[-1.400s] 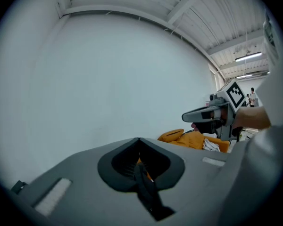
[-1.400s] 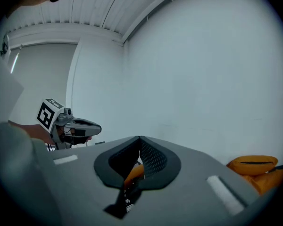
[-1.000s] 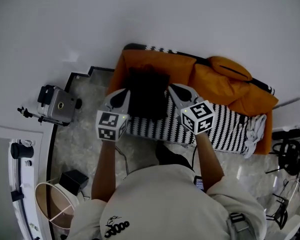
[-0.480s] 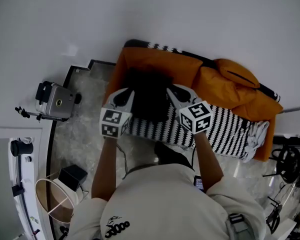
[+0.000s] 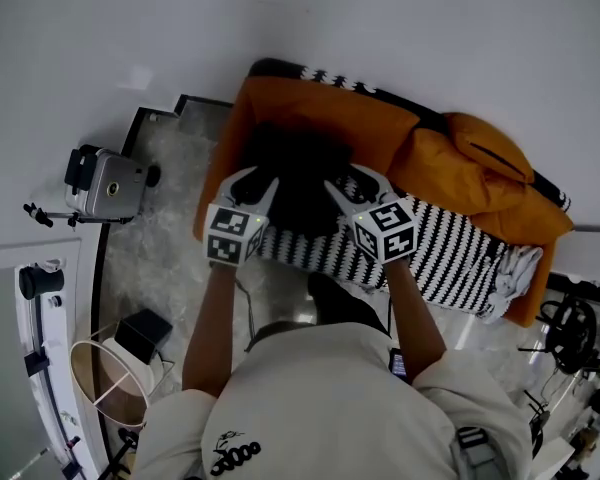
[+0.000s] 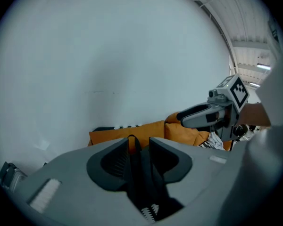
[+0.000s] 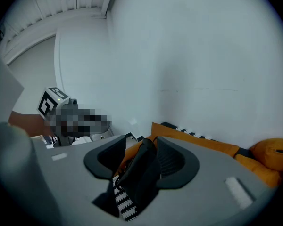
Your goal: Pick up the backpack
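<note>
The black backpack point(image 5: 295, 173) rests on the orange sofa point(image 5: 310, 108), at the upper edge of a black-and-white striped blanket point(image 5: 450, 258). My left gripper point(image 5: 258, 186) is at its left side and my right gripper point(image 5: 348, 186) at its right. In the left gripper view a black strap point(image 6: 140, 173) runs between the jaws of the left gripper point(image 6: 139, 142), which are opening. In the right gripper view a black part of the backpack point(image 7: 141, 173) lies between the opening jaws of the right gripper point(image 7: 141, 147), with orange showing in the gap beside it.
An orange cushion point(image 5: 480, 148) lies on the sofa's right half. A camera on a tripod point(image 5: 105, 183) stands left of the sofa on the marble floor point(image 5: 165, 238). A black box point(image 5: 145, 336) and a round wire stand point(image 5: 110, 383) sit lower left. The white wall is behind the sofa.
Both grippers have sunk toward the sofa with the backpack between them. Their jaws, shut on the backpack before, now stand apart.
</note>
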`<action>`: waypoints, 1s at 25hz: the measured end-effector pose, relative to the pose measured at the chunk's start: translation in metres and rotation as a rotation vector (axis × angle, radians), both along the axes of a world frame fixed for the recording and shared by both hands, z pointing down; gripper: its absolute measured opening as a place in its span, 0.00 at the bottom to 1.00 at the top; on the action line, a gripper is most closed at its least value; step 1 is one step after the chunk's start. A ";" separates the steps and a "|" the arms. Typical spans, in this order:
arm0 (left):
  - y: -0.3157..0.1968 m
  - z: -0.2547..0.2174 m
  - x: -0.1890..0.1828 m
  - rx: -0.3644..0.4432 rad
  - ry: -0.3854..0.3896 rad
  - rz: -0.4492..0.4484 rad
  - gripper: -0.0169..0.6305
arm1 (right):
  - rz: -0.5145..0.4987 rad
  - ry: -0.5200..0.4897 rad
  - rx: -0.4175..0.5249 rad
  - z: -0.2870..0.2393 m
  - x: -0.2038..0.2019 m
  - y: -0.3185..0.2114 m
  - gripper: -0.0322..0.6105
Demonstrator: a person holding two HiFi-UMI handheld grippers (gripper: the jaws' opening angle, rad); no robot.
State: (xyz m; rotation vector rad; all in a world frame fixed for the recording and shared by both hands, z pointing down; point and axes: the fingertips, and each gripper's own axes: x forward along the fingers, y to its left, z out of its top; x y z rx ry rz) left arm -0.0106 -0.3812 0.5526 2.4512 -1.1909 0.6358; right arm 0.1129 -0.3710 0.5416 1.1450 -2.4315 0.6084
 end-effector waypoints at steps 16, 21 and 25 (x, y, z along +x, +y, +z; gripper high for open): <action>-0.032 0.089 -0.010 -0.182 -0.005 0.018 0.33 | 0.119 -0.015 -0.204 0.093 -0.004 -0.025 0.40; -0.040 0.120 -0.008 -0.207 -0.008 0.054 0.35 | 0.211 -0.064 -0.263 0.116 -0.010 -0.019 0.41; -0.047 0.146 -0.010 -0.221 -0.020 0.052 0.36 | 0.252 -0.073 -0.291 0.141 -0.017 -0.018 0.41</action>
